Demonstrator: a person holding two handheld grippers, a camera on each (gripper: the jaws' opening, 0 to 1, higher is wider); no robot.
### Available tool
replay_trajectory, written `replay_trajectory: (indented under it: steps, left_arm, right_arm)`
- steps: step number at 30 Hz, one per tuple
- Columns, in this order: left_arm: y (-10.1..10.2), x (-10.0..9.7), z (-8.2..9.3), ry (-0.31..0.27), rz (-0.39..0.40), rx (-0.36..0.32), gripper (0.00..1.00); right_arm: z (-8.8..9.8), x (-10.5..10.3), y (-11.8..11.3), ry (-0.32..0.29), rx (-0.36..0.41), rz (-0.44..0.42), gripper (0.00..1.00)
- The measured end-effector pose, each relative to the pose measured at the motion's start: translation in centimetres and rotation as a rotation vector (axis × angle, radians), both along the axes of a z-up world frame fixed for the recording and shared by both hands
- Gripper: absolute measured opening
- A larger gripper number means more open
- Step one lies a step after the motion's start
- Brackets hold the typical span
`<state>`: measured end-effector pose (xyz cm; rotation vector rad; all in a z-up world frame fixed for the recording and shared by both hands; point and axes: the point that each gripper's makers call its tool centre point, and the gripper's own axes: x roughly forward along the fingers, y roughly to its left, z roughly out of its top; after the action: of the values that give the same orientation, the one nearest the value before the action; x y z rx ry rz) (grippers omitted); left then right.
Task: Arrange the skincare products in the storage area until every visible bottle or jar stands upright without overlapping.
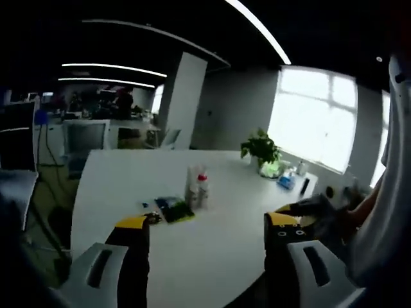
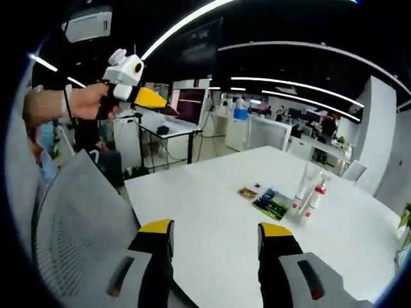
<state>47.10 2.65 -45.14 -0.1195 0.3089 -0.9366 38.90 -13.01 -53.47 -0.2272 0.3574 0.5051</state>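
Note:
Several skincare bottles and tubes [image 1: 198,186] stand close together near the middle of the white table [image 1: 128,179]; one has a red cap. In the right gripper view the same bottles and tubes [image 2: 308,190] are far ahead on the right. A dark flat packet [image 1: 173,208] lies beside them, with a small item [image 1: 153,218] further left. My left gripper [image 1: 207,224] is open and holds nothing, well short of the bottles. My right gripper [image 2: 215,230] is also open and holds nothing, over the table's near edge. A hand holds the left gripper [image 2: 131,80] high at the upper left.
A potted plant [image 1: 260,147] and small items [image 1: 287,181] sit at the table's far end by the window. A grey mesh chair [image 2: 83,218] stands close on the left. Desks with monitors [image 1: 83,136] lie behind. A person's sleeve [image 1: 385,212] is at the right edge.

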Motion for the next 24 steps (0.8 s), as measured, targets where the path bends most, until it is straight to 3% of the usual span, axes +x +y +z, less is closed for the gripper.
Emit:
replay_trajectory:
  steps: [8, 12, 14, 15, 18, 21, 24]
  left_arm:
    - [0.6, -0.8, -1.0, -0.091, 0.086, -0.023, 0.95]
    - [0.8, -1.1, -2.4, -0.151, 0.108, 0.037, 0.99]
    - [0.4, -1.5, -3.7, -0.181, 0.099, 0.104, 0.99]
    - [0.0, -1.6, -4.2, -0.209, 0.09, 0.136, 0.99]
    - [-1.1, -1.7, -4.5, -0.289, 0.075, 0.168, 0.99]
    - [-2.0, -1.4, -5.3, -0.264, 0.054, 0.143, 0.99]
    - [-2.1, -1.1, -5.4, -0.277, 0.05, 0.171, 0.99]
  right_arm:
    - [1.1, 0.1, 0.1, -0.045, 0.053, -0.016, 0.62]
    - [1.7, 0.0, 0.3, -0.068, 0.075, -0.016, 0.67]
    - [2.1, -0.1, 0.7, -0.082, 0.098, -0.002, 0.72]
    - [2.6, -0.3, 1.4, -0.096, 0.144, 0.014, 0.75]
    - [3.5, -0.7, 2.0, -0.13, 0.171, 0.041, 0.83]
    - [3.4, -0.8, 2.4, -0.136, 0.161, 0.051, 0.84]
    - [2.9, -0.7, 2.5, -0.121, 0.135, 0.052, 0.82]
